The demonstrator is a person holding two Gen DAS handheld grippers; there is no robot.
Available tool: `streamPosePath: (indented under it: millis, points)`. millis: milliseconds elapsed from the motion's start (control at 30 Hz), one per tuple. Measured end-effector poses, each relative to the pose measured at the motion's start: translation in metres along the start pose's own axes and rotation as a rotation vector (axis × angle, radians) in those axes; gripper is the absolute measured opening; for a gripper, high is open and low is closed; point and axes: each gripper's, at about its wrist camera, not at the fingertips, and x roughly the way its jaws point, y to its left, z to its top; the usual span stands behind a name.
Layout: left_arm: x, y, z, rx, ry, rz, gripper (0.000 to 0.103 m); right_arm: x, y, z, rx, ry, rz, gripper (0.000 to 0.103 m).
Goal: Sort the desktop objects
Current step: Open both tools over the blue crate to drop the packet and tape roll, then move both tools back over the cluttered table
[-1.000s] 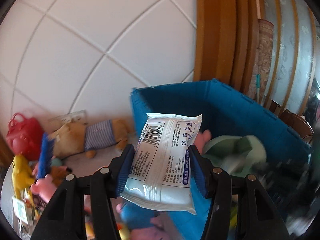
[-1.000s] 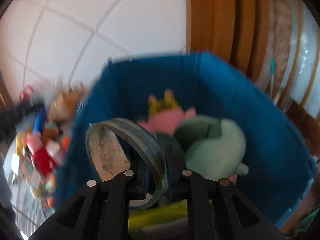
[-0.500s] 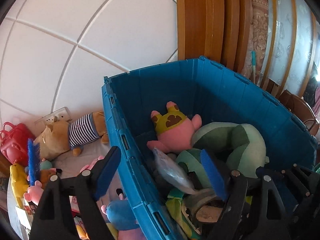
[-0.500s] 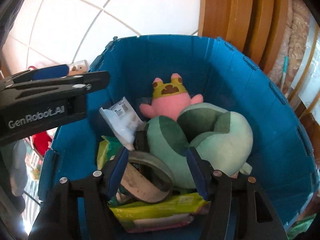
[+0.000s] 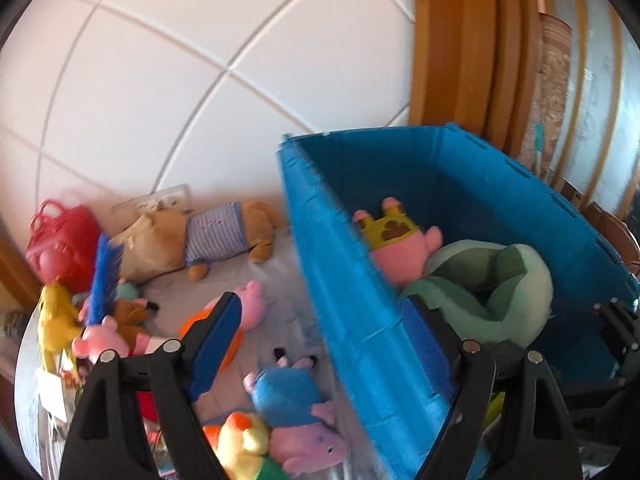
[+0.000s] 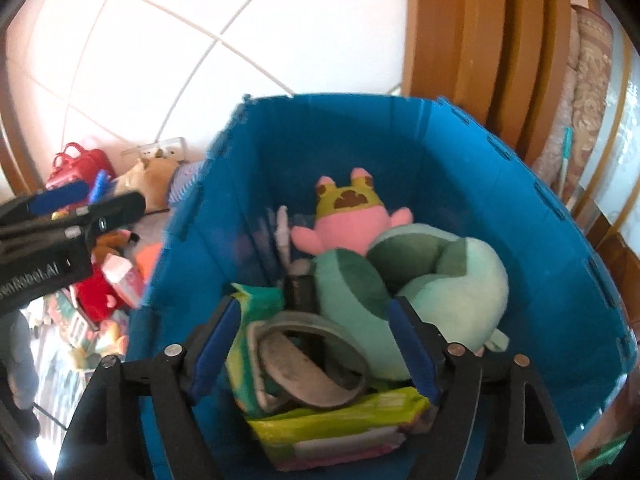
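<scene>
In the left wrist view my left gripper [image 5: 324, 332] is open and empty, its blue pads either side of the left wall of the blue bin [image 5: 344, 280]. In the right wrist view my right gripper [image 6: 314, 344] is also open, above the bin [image 6: 520, 208]. Below it a grey tape roll [image 6: 316, 364] lies loose on green packets [image 6: 332, 428]. A white packet [image 6: 283, 232] stands on edge by the bin's left wall. A pink plush with a yellow crown [image 6: 348, 216] and a green neck pillow [image 6: 420, 276] fill the back of the bin.
Left of the bin the table holds a bear in a striped shirt [image 5: 192, 240], a red bag [image 5: 60, 240], a blue brush [image 5: 104, 276], a yellow toy [image 5: 56, 320], a pink pig [image 5: 250, 304] and a blue-dressed pig [image 5: 292, 396]. A tiled wall and wooden frame [image 5: 452, 48] stand behind.
My left gripper let the white packet fall into the bin and swung left over the bin wall. My right gripper opened, dropped the tape roll into the bin and drew back.
</scene>
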Motion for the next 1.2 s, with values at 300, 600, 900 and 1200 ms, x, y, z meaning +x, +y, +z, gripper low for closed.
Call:
streamPosePath:
  millis: [300, 600, 900, 1200]
  points:
    - [-0.020, 0.082, -0.045, -0.107, 0.028, 0.086, 0.082, -0.018, 0.073, 0.002, -0.091, -0.071, 0.083, 0.083]
    - [-0.043, 0.163, -0.088, -0.204, 0.044, 0.161, 0.082, -0.021, 0.163, -0.001, -0.202, -0.091, 0.143, 0.083]
    - [-0.063, 0.235, -0.124, -0.250, 0.055, 0.197, 0.082, -0.013, 0.244, -0.012, -0.251, -0.062, 0.182, 0.083]
    - [-0.077, 0.306, -0.165, -0.232, 0.090, 0.203, 0.082, 0.004, 0.326, -0.043, -0.228, 0.001, 0.195, 0.083]
